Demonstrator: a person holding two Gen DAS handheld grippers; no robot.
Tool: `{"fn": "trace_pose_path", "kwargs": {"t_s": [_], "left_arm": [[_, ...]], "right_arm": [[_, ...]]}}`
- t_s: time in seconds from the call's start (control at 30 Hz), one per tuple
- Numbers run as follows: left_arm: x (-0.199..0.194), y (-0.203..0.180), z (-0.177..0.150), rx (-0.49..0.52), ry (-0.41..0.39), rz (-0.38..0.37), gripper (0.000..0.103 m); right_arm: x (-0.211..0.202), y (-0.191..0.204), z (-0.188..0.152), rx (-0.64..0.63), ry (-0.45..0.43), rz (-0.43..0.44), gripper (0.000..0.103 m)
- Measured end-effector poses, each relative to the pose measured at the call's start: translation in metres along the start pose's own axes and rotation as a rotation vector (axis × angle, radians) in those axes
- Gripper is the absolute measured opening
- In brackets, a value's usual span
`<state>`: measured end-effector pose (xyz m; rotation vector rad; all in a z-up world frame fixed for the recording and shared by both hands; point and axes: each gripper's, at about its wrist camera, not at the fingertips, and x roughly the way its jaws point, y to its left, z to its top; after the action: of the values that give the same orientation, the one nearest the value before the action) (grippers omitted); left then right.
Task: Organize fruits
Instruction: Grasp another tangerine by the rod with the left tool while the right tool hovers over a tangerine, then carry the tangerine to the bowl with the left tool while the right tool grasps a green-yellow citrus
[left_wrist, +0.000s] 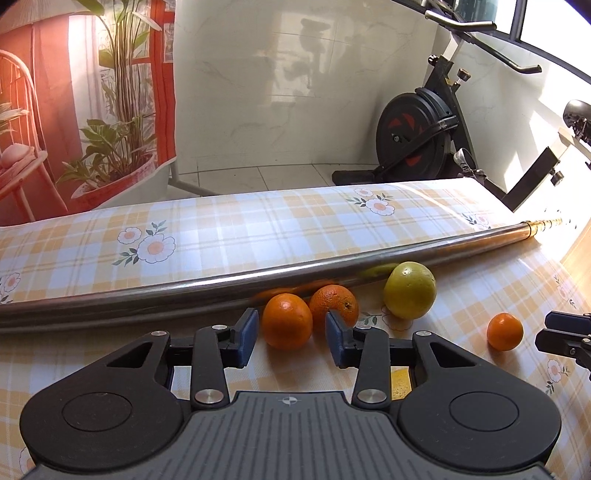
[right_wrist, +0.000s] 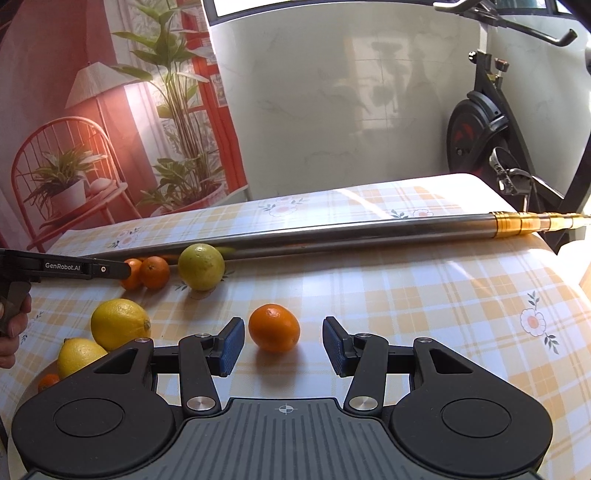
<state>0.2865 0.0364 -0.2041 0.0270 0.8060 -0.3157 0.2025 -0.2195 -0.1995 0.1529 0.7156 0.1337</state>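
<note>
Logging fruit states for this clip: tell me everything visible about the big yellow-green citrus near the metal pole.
The large round yellow-green citrus fruit has smooth, slightly dimpled skin, greener on top, with a small stem scar. It sits on the yellow plaid floral tablecloth, close against the long shiny metal pole, which mirrors it. Two round oranges lie beside it. No fingers touch it.

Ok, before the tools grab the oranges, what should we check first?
1. Left tool open: ok, jaws spread.
2. Left tool lined up: ok, the near orange sits between its pads.
3. Neighbour orange apart from the near one: not ok, they look to be touching and might roll.
4. Right tool open: ok.
5. Right tool lined up: ok, small orange sits alone between its pads.
6. Place to put the fruit: cannot tell, no bowl or tray in view.
</note>
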Motion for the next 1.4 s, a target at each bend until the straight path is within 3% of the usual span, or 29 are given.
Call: {"fn": "trace_pose_path", "kwargs": {"t_s": [0.47, 0.53, 0.9, 1.23, 1.4], "left_arm": [[0.017, -0.001, 0.007, 0.035, 0.006, 0.014, 0.04], [0.017, 0.001, 0.007, 0.034, 0.007, 0.004, 0.035], [-0.005, -0.001, -0.012, 0.094, 0.027, -0.004, 0.035], [-0.041, 0.013, -0.016, -0.001, -0.062, 0.013, 0.035], [-0.055, 0.006, -0.021, 0.003, -0.094, 0.004, 0.035]], "right_arm": [[0.01, 0.003, 0.001, -0.013, 0.022, -0.009, 0.045], [0.011, 0.003, 0.002, -0.015, 0.025, -0.009, 0.045], [0.014, 0.015, 0.015, -0.063, 0.018, 0.019, 0.045], [0.046, 0.057, 0.047, -0.204, -0.013, 0.125, 0.045], [0.076, 0.078, 0.059, -0.241, 0.029, 0.144, 0.046]]}}
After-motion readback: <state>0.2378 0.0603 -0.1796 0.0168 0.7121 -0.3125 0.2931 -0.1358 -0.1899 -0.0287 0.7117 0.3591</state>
